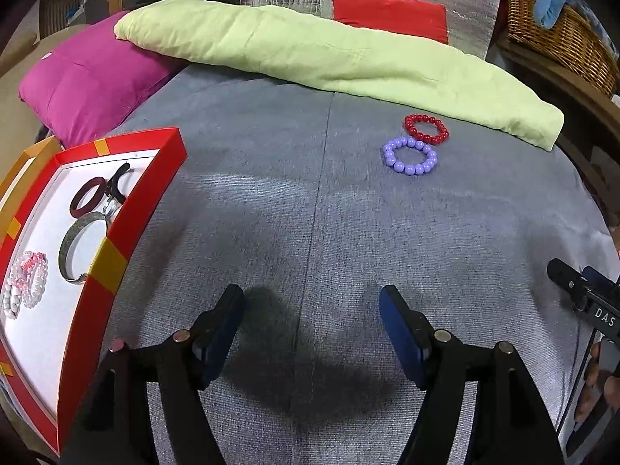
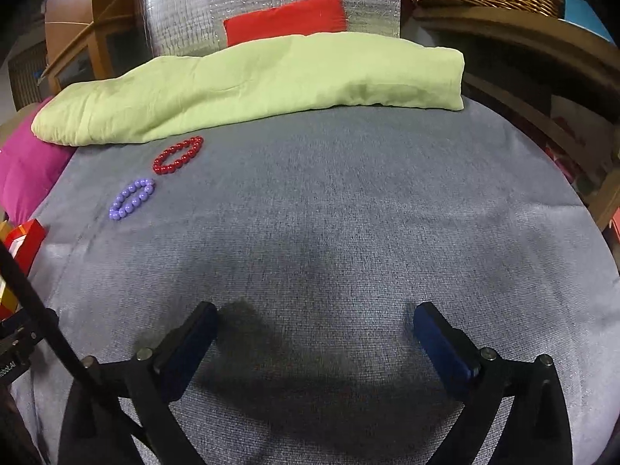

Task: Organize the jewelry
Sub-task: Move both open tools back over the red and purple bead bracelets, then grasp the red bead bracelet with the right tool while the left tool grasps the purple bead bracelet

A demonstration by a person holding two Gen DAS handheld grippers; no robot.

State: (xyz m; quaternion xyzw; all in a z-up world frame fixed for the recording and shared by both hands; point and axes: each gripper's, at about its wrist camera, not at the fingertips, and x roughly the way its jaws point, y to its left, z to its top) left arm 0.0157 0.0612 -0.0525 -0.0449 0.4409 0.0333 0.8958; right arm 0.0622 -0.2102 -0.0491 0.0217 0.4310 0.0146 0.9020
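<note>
- Left claw [image 1: 312, 304], bottom centre of the left wrist view: blue pads apart, nothing between them, only its shadow on the grey fabric surface [image 1: 271, 201].
- Right claw [image 2: 314, 319], bottom centre of the right wrist view: pads spread wide, empty, over bare grey fabric.
- At the right edge of the left wrist view, part of the other gripper's black body carries the white letters "DAS"; the rest is cut off.
- Red-rimmed tray [image 1: 116, 248], left edge of the left view, holds a dark maroon bangle [image 1: 88, 197], a silver bangle [image 1: 79, 246] and pale pink and white bead bracelets [image 1: 27, 283].
- Purple bead bracelet [image 1: 410, 156] lies mid-right on the fabric, well apart from both claws; nothing stands between.
- Red bead bracelet [image 1: 426, 128] lies just beyond it, nearly touching, beside the green folded cloth [image 1: 329, 58].
- Farther back: a magenta cushion [image 1: 89, 77], a red cushion [image 1: 389, 15] against silver foil, and a wicker basket [image 1: 558, 35] at upper right.
</note>
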